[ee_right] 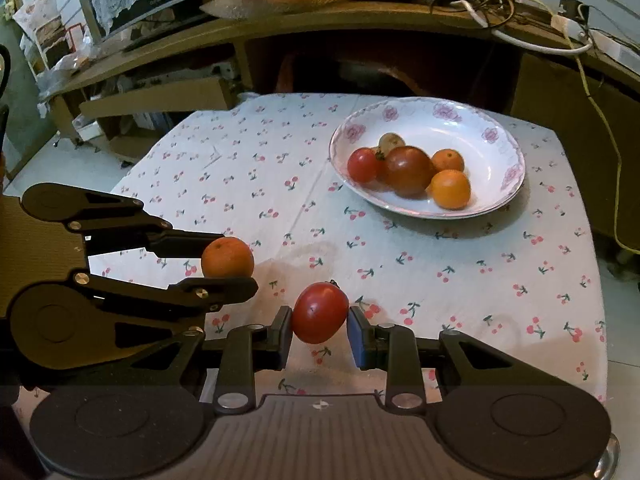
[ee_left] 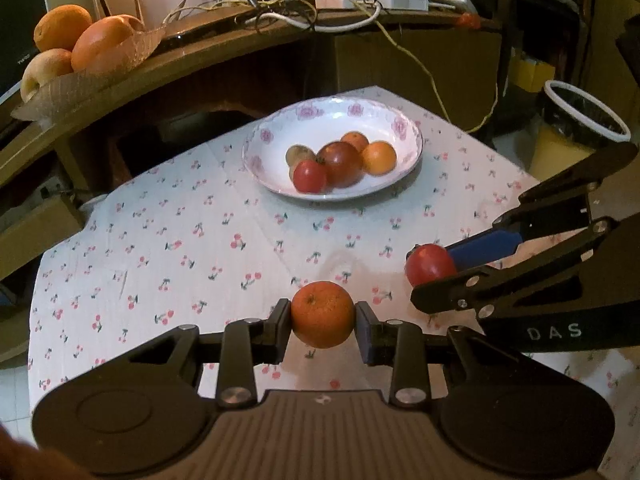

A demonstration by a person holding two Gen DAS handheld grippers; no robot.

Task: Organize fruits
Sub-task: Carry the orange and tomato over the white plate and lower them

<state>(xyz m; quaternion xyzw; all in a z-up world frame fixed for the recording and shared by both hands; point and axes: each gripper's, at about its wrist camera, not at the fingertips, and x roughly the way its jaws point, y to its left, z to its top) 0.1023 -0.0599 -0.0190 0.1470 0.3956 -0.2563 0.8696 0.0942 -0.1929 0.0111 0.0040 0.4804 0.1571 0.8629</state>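
My left gripper (ee_left: pixel 323 320) is shut on a small orange (ee_left: pixel 322 314), held a little above the cherry-print cloth; from the right wrist view the same orange (ee_right: pixel 227 257) shows at the left between the left gripper (ee_right: pixel 230 258) fingers. My right gripper (ee_right: pixel 319 326) is shut on a red tomato (ee_right: pixel 319 312), also seen at the right in the left wrist view as the tomato (ee_left: pixel 429 265) in the right gripper (ee_left: pixel 428 272). A white floral plate (ee_left: pixel 264 144) (ee_right: pixel 496 120) farther back holds several tomatoes and oranges.
The table under the cherry-print cloth (ee_left: pixel 180 240) (ee_right: pixel 460 280) ends at floor on the near and side edges. Behind it runs a wooden desk (ee_left: pixel 224 52) with a fruit dish (ee_left: pixel 80 80), cables and a power strip. A lined bin (ee_left: pixel 584 116) stands at the right.
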